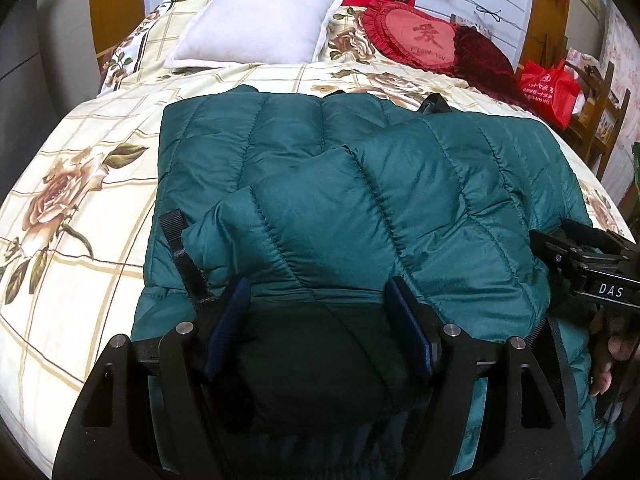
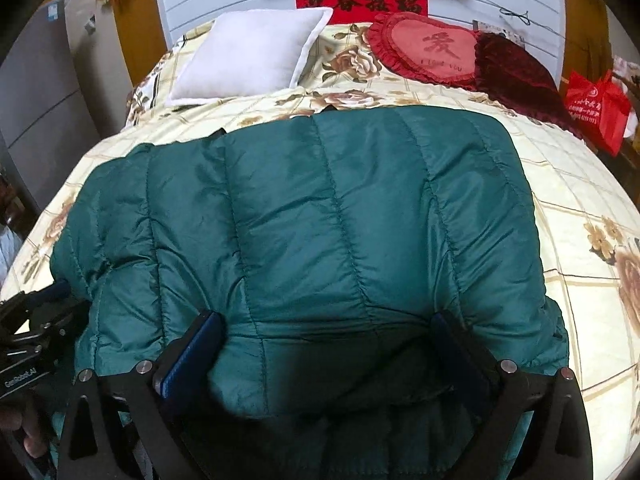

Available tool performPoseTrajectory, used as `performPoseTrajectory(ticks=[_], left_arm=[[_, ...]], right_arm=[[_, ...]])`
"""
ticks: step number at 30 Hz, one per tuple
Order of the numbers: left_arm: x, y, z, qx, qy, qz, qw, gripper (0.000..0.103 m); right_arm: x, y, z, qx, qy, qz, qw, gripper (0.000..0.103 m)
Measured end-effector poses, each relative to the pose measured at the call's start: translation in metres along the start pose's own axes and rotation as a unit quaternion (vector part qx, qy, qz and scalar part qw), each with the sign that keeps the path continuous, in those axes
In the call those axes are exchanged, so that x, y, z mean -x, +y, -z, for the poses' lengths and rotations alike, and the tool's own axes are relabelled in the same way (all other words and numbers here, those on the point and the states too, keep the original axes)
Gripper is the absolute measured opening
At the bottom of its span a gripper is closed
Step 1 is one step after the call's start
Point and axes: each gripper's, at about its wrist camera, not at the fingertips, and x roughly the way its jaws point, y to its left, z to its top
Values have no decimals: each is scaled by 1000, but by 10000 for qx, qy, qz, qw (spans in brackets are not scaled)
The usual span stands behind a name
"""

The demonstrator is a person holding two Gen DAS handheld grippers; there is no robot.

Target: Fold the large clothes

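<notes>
A dark green quilted down jacket [image 1: 360, 184] [image 2: 320, 208] lies folded on the bed, one padded layer doubled over another. My left gripper [image 1: 318, 284] stands open over the jacket's near left edge, and the fabric bulges up between its blue pads [image 1: 226, 320]. A black strap [image 1: 180, 252] sticks up just left of it. My right gripper [image 2: 325, 316] is open wide over the near right edge, with green fabric between its fingers but not pinched. Each gripper also shows at the edge of the other's view, held by a hand [image 1: 612, 356].
The jacket rests on a cream floral bedspread [image 1: 80, 200] [image 2: 580, 200]. At the head of the bed lie a white pillow [image 1: 256, 24], a red heart cushion [image 1: 420, 36] and a dark red cushion [image 2: 516, 72]. A red bag [image 1: 548, 88] sits on a wooden chair to the right.
</notes>
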Motion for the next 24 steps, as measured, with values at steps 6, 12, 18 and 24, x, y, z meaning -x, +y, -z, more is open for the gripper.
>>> performPoseTrajectory(ticks=[6,12,18,24], left_arm=[[16,12,-1,294,-199,261,9990,71],[57,36,3,264,-484,-28,9985,71],[106,68,31,296,-672,-55,9973,71],[136,99,96,370,-354,-123,9986,71]], right_arm=[[6,3,-11,87,260,182,9995,102],[112,-21,5,64,-334,287,9990,101],[178,-62,97,110,-142,520,9985,101],[194,-88,181,-548,-80,12,9985,101]])
